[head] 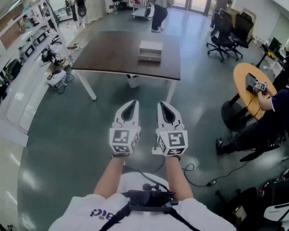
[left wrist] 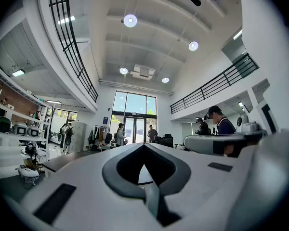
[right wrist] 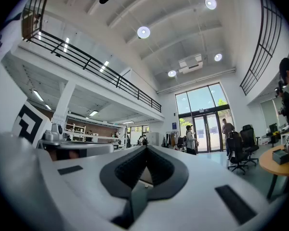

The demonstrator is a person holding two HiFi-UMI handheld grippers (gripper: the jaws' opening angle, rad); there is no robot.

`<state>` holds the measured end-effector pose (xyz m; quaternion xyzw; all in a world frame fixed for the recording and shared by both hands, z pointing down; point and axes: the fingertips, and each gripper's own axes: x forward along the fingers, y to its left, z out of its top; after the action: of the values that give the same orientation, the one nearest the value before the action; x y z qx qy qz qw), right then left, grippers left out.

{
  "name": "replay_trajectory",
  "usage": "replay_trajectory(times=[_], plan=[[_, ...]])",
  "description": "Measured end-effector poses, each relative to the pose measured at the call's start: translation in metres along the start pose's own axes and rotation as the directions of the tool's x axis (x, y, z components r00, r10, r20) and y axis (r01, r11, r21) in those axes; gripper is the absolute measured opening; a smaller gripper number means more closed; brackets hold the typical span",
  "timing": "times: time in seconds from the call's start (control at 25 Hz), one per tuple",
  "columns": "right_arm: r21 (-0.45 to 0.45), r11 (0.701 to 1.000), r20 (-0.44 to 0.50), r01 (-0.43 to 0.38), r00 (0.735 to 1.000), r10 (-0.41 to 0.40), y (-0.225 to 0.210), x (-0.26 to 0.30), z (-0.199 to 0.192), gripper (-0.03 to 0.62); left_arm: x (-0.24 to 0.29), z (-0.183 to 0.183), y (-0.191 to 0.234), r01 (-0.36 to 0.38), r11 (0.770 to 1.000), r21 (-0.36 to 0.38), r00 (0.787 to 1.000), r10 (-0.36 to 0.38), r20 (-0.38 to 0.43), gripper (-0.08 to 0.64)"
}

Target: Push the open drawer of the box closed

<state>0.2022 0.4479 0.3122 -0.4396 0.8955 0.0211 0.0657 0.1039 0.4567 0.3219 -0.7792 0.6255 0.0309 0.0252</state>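
Note:
A pale grey box [head: 150, 48] rests on the dark brown table [head: 111, 57] across the room, with a lower ledge, apparently its drawer [head: 149, 58], sticking out on the near side. My left gripper [head: 133, 102] and right gripper [head: 161, 104] are held side by side above the floor, well short of the table and pointing toward it. Both are shut with nothing between the jaws. In the left gripper view the left gripper [left wrist: 144, 145] has its jaws meeting at the tip. The right gripper [right wrist: 145, 148] looks the same in the right gripper view.
Grey floor lies between me and the table. Black office chairs [head: 225, 32] stand at the back right. A person sits at a round wooden table [head: 246, 91] on the right. Other people stand near the far doors [head: 159, 6]. Shelves with equipment [head: 19, 49] line the left wall.

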Motion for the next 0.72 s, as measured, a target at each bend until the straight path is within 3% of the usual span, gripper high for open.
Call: replay_trajectory(times=[0.16, 0.36, 0.72], plan=[[-0.003, 1.0, -0.002, 0.028, 1.0, -0.028, -0.017, 0.024, -0.004, -0.008, 0.029, -0.009, 0.01, 0.012, 1.0, 0.012, 1.0, -0.012, -0.02, -0.005], [-0.134, 0.983, -0.003, 0.123, 0.992, -0.124, -0.027, 0.07, -0.004, -0.008, 0.066, -0.008, 0.044, 0.068, 0.997, 0.041, 0.997, -0.067, -0.024, -0.005], [-0.027, 0.974, 0.016, 0.226, 0.974, -0.225, 0.017, 0.175, -0.011, -0.008, 0.097, 0.008, 0.159, 0.146, 0.989, 0.037, 0.989, -0.146, -0.003, -0.005]])
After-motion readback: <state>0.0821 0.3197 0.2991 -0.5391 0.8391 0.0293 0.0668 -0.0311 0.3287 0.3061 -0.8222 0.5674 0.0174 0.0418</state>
